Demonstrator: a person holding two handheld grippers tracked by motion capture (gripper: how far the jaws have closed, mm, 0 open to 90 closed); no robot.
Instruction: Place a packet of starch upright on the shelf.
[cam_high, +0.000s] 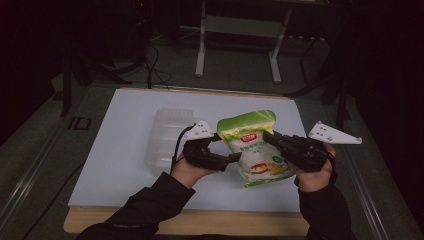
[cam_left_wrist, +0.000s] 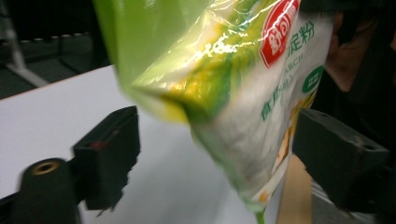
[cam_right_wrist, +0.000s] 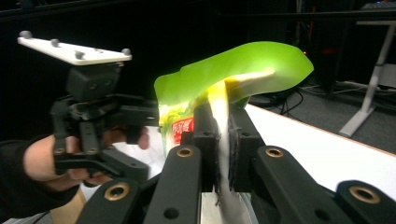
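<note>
A green and white bag of starch (cam_high: 254, 147) with a red label is held up above the white tabletop (cam_high: 120, 175). My right gripper (cam_high: 272, 140) is shut on the bag's right edge; in the right gripper view its pads pinch the bag (cam_right_wrist: 243, 65) between them at the right gripper (cam_right_wrist: 223, 140). My left gripper (cam_high: 234, 158) is at the bag's lower left side. In the left gripper view its jaws stand apart, the left gripper (cam_left_wrist: 224, 158) is open, and the bag (cam_left_wrist: 224, 84) hangs between them without being pressed.
A clear plastic container (cam_high: 167, 135) lies on the tabletop just left of the left hand. A wooden strip (cam_high: 200, 222) edges the table's near side. White desk legs (cam_high: 200, 50) and cables stand on the dark floor behind.
</note>
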